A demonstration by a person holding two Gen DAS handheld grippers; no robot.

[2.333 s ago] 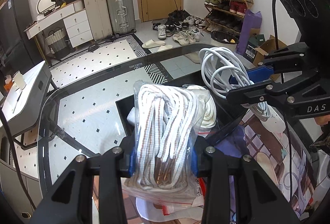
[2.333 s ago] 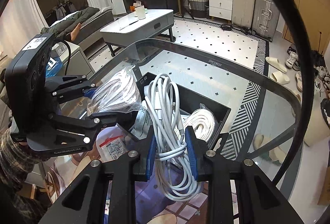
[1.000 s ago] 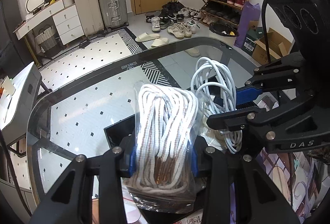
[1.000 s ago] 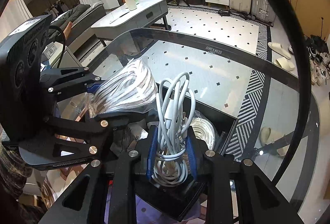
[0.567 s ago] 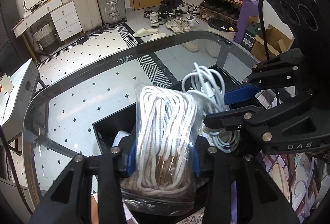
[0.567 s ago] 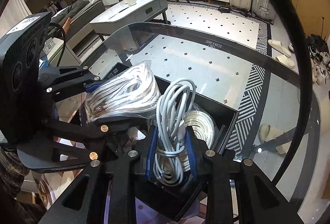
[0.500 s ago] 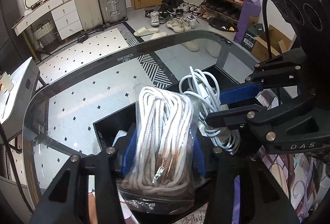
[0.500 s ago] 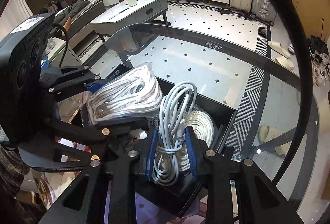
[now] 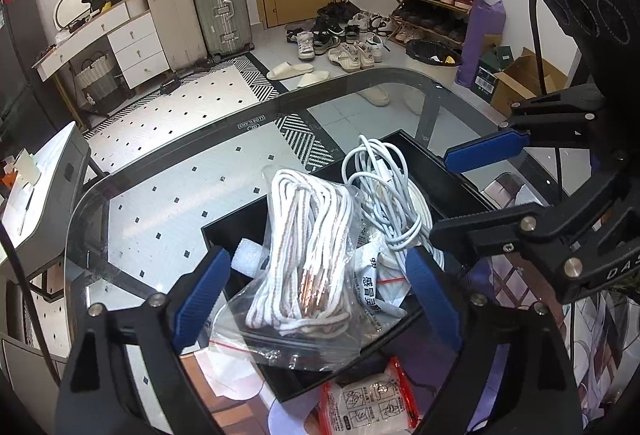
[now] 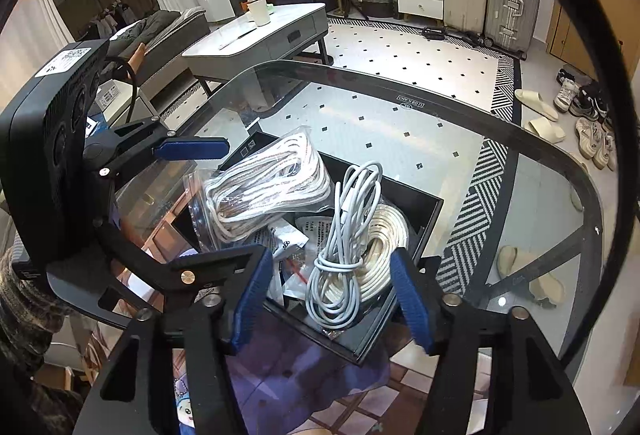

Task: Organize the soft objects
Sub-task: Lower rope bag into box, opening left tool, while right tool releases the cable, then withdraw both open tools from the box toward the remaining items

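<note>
Nearest the left gripper (image 9: 316, 299), a red-and-white sachet (image 9: 368, 407) is lying on the table (image 9: 168, 203) just outside the black box (image 9: 436, 171), so at least one soft item is looking left to sort. The left gripper's jaws have just been opening and are standing wide apart, pads clear of the bagged white rope (image 9: 304, 251), which is sitting between them, leaning inside the box's near end. The right gripper (image 10: 332, 299) has likewise just been opening its jaws; they are apart, and the white charging cable (image 10: 344, 247) is resting between them untouched, draped over a cream coiled cord (image 10: 380, 247) already in the box. Printed plastic packets (image 10: 288, 239) are sitting in the middle of the box between rope and cable. Judging from this, both drops are looking done and the box is getting full. Farther off, the table is showing nothing else to collect, though the parts behind the grippers are hidden.
</note>
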